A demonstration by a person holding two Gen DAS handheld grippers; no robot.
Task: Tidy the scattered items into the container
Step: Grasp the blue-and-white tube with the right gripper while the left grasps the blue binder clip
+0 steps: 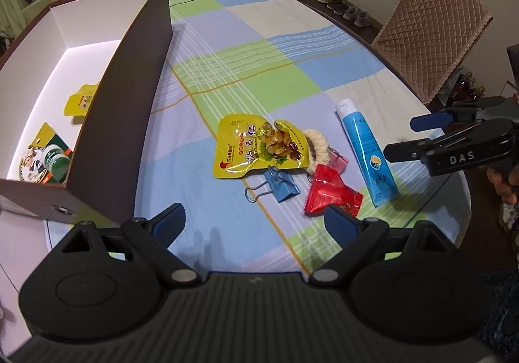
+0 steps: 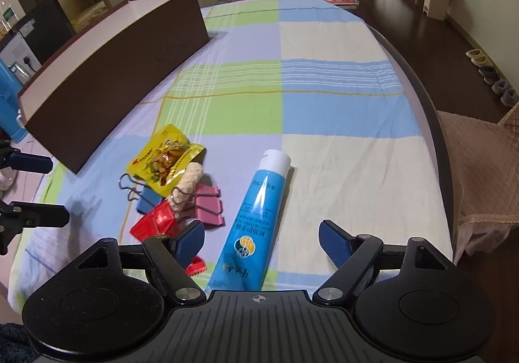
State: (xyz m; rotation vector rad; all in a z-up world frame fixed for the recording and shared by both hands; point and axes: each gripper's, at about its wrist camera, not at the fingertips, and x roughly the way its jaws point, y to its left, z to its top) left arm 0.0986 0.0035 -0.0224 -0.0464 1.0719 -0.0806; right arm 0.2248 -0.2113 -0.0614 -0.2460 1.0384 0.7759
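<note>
A: Six things lie loose on the cloth beside the box point(image 1: 123, 123). Biggest first?

B: The tube point(image 2: 256, 217), well right of the box, cap pointing away. Its long axis runs straight out from the right gripper point(image 2: 261, 241), which hovers over its crimped end, jaws wide, empty.

A: The left gripper point(image 1: 254, 222)?

B: Released too, nearer the pouch point(image 1: 256, 145), red wrapper point(image 1: 329, 192) and blue clip point(image 1: 279, 186).
</note>
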